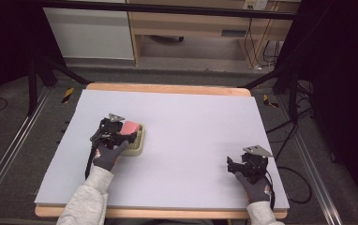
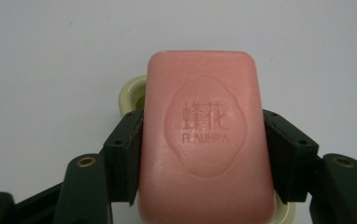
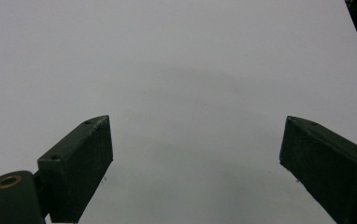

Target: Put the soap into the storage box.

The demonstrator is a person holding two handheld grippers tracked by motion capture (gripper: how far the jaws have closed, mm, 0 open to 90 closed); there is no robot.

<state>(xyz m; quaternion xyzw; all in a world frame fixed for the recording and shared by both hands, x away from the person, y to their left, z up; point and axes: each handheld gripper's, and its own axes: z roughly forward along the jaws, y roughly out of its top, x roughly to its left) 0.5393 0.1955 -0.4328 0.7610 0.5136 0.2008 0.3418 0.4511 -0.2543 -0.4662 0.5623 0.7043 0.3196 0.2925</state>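
Observation:
A pink bar of soap (image 2: 204, 140) with a stamped emblem sits between the black jaws of my left gripper (image 2: 203, 158), which press on its two long sides. Beneath it lies a pale yellow soap dish (image 2: 131, 95), mostly hidden by the bar. From above, the soap (image 1: 130, 127) is over the dish (image 1: 139, 143) on the left part of the white table mat (image 1: 186, 122), with my left gripper (image 1: 123, 133) on it. Whether the bar touches the dish I cannot tell. My right gripper (image 1: 231, 164) rests near the front right, and its jaws (image 3: 195, 163) stand wide apart over bare mat.
The mat covers a wooden table (image 1: 167, 88) whose rim shows at the back and front. Dark frame legs (image 1: 32, 84) and cables (image 1: 289, 126) stand on the floor around it. A wooden cabinet (image 1: 191, 28) is behind the table.

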